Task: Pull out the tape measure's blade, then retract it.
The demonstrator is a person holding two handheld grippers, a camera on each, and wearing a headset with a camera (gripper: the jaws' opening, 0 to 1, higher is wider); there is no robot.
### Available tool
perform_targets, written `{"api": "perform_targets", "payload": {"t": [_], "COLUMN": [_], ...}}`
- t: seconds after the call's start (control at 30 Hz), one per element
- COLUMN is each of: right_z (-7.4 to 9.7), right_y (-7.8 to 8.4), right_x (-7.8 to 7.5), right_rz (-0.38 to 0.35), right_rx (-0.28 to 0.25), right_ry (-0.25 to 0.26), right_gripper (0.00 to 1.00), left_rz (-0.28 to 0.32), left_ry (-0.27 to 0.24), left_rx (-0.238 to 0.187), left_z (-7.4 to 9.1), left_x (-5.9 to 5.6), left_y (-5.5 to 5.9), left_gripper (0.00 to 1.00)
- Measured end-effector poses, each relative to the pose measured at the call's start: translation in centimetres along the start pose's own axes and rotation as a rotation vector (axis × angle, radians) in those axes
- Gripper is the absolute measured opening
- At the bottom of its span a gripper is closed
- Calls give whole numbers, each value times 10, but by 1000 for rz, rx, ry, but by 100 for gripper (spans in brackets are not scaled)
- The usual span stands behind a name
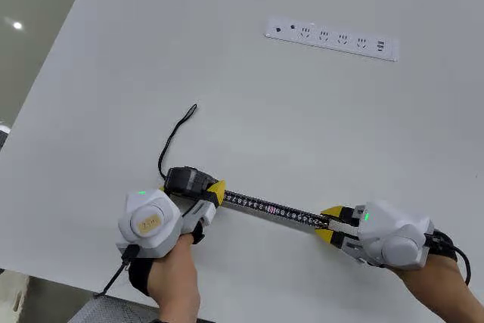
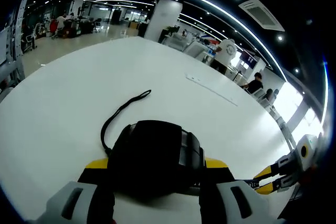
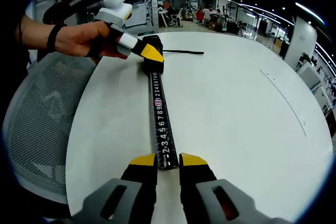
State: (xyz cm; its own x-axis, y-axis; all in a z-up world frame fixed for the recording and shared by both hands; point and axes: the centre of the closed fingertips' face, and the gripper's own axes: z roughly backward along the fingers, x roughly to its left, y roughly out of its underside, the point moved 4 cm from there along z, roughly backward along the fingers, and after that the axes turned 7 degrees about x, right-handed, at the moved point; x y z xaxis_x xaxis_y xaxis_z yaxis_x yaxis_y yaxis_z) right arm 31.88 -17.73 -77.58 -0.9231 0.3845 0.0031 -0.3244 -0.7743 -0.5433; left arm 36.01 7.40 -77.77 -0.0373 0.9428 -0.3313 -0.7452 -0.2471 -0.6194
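Tape measure [image 1: 189, 181] sits on the white worktop [image 1: 302, 126] near its front edge. The left claw [image 1: 212, 198] is pinched around its black case, and in the left gripper view the case fills the space between the two yellow-tipped jaws. Its blade [image 1: 276, 210] is already drawn well out and lies flat along the worktop, numbers up, running across to the right claw [image 1: 330, 224]. In the right gripper view that claw's jaws stand close on either side of the blade's end and appear to be pinching it by its edges. The pull looks largely done, so the risk now lies in the retraction. The right claw's hold on the thin tip looks slight, and if the tip slips free the spring would probably snap the blade back hard, slamming the hook into the case or whipping the blade sideways. Letting the blade run in too fast could also jolt the rounded case and twist it in the left claw's grip. If the right claw lifts or drifts off the blade's line, the blade may buckle or kink. The black strap [image 1: 174, 138] trails away from the case toward the back of the worktop, clear of the blade's path. A power strip [image 1: 330, 38] lies well apart at the far side.
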Motion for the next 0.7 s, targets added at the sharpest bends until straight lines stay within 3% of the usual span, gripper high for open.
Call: {"api": "perform_targets", "payload": {"t": [0.7], "right_z": [-14], "right_y": [-11], "right_x": [-2], "right_rz": [43], "right_rx": [20], "right_ry": [-33], "right_gripper": [15], "left_rz": [4], "left_ry": [9], "left_rx": [4], "left_z": [0], "left_x": [1], "left_y": [-1], "left_gripper": [63]}}
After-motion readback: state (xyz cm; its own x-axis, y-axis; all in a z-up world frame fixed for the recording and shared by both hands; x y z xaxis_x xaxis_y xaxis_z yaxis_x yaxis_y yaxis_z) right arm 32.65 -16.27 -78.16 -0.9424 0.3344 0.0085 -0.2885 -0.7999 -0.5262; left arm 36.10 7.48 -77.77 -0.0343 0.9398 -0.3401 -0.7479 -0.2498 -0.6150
